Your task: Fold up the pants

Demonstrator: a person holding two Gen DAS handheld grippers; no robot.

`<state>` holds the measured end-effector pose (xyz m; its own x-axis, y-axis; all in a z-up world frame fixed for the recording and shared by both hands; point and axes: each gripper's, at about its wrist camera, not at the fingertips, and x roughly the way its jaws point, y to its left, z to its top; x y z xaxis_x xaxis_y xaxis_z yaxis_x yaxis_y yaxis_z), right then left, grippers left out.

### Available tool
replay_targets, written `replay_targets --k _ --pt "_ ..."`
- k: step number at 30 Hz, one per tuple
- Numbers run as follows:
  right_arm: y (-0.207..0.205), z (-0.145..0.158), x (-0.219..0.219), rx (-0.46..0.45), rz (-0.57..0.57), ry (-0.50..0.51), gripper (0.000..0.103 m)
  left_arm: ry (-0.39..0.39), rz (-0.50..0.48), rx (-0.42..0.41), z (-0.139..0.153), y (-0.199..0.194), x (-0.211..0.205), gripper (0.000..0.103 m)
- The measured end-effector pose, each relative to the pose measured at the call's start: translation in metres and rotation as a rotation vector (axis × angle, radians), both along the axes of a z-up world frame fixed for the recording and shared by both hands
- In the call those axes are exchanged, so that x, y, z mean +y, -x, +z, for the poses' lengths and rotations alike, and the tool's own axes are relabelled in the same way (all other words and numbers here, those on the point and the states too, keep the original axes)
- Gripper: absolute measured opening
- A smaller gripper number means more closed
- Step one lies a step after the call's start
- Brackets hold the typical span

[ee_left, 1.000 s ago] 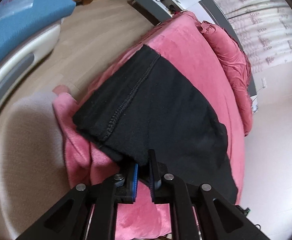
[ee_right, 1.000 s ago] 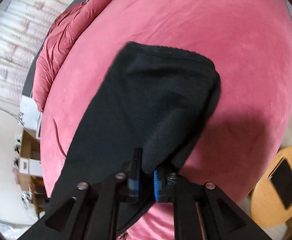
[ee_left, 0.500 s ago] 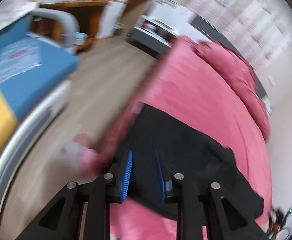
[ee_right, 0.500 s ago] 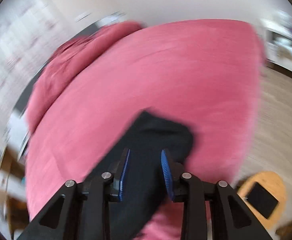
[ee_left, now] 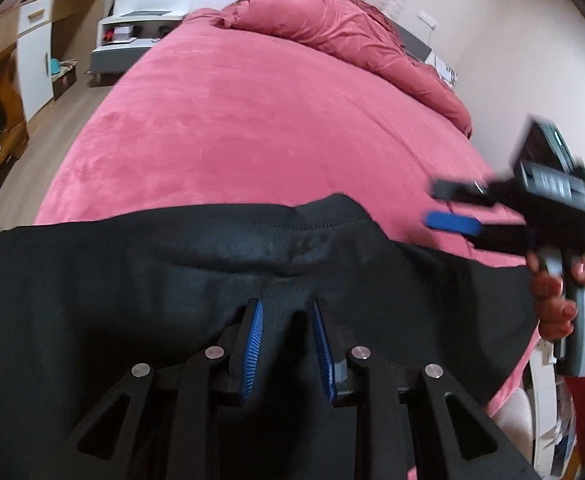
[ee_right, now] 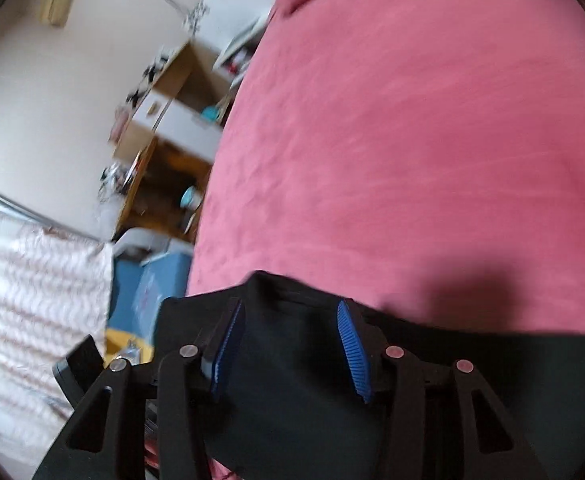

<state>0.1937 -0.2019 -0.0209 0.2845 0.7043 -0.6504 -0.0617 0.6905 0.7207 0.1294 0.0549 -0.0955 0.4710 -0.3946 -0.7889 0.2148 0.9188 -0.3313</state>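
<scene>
No text, label, brand or number can be read in either view — the pale markings on the dark body of the other handheld black gripper [ee_left: 548,184] are smeared by motion, and the prints on the white wall [ee_right: 52,60] are decorative shapes, not letters.

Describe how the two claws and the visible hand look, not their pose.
Each claw, left and right, has black angular linkage arms with silver rivets and ribbed blue pads. The right hand is bare with a red sleeve, gripping a grey handle beside a black cable.
</scene>
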Motion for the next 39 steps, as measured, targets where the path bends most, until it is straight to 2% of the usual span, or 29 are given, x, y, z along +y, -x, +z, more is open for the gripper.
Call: replay_targets --k 2,4,9,10,12,13,15,16,18,20,22,25,26,27,29,30,33,36,38,39 --pt "-0.011 -0.011 0.013 0.027 0.028 -0.025 0.050 0.004 0.019 0.038 -0.010 -0.001 0.001 0.026" --pt "-0.027 -0.025 0.032 0.066 0.074 -0.003 0.050 0.038 0.032 0.062 -0.014 -0.002 0.008 0.026" --pt "-0.036 -0.054 0.058 0.144 0.184 -0.034 0.051 0.058 0.035 0.060 -0.020 0.002 0.012 0.026" --pt "-0.038 -0.058 0.065 0.140 0.193 -0.034 0.038 0.058 0.039 0.061 -0.020 0.002 0.012 0.026" --pt "-0.042 -0.062 0.078 0.110 0.196 0.059 0.011 0.056 0.047 0.071 -0.023 0.001 0.012 0.026" --pt "-0.044 -0.060 0.087 0.092 0.199 0.093 0.010 0.058 0.051 0.076 -0.024 0.001 0.014 0.026" --pt "-0.039 -0.040 0.085 -0.039 0.157 0.102 0.009 0.046 0.063 0.071 -0.025 -0.006 0.014 0.026" --pt "-0.036 -0.035 0.084 -0.075 0.143 0.110 0.008 0.031 0.070 0.062 -0.025 -0.008 0.013 0.025" --pt "-0.035 -0.044 0.088 -0.070 0.115 0.152 0.007 0.017 0.076 0.064 -0.029 -0.009 0.012 0.025" --pt "-0.037 -0.067 0.093 -0.050 0.088 0.195 0.007 -0.010 0.074 0.059 -0.033 -0.009 0.008 0.025" --pt "-0.038 -0.073 0.083 -0.038 0.053 0.153 0.007 -0.025 0.062 0.054 -0.032 -0.011 0.005 0.025" --pt "-0.036 -0.068 0.069 -0.023 0.029 0.084 0.008 0.002 0.070 0.077 -0.020 -0.010 0.012 0.025" --pt "-0.030 -0.058 0.061 -0.058 -0.006 0.091 0.011 0.013 0.089 0.058 -0.014 -0.010 0.018 0.025" --pt "-0.025 -0.049 0.054 -0.096 -0.053 0.129 0.019 0.008 0.106 0.036 -0.008 -0.010 0.023 0.025" --pt "-0.010 -0.025 0.040 -0.196 -0.117 0.173 0.020 -0.029 0.152 -0.006 -0.001 -0.014 0.036 0.026" --pt "-0.001 -0.014 0.040 -0.252 -0.104 0.170 0.020 -0.050 0.181 -0.007 -0.001 -0.019 0.044 0.026" --pt "0.015 -0.003 0.064 -0.315 0.005 0.203 0.019 -0.064 0.287 0.014 -0.008 -0.030 0.075 0.026" --pt "0.021 -0.015 0.094 -0.320 0.122 0.238 0.015 -0.113 0.339 0.019 -0.018 -0.036 0.095 0.026" --pt "0.018 -0.029 0.109 -0.318 0.149 0.294 0.012 -0.136 0.338 -0.001 -0.023 -0.034 0.103 0.026" --pt "0.016 -0.038 0.112 -0.308 0.145 0.329 0.007 -0.140 0.331 -0.014 -0.025 -0.035 0.101 0.026"
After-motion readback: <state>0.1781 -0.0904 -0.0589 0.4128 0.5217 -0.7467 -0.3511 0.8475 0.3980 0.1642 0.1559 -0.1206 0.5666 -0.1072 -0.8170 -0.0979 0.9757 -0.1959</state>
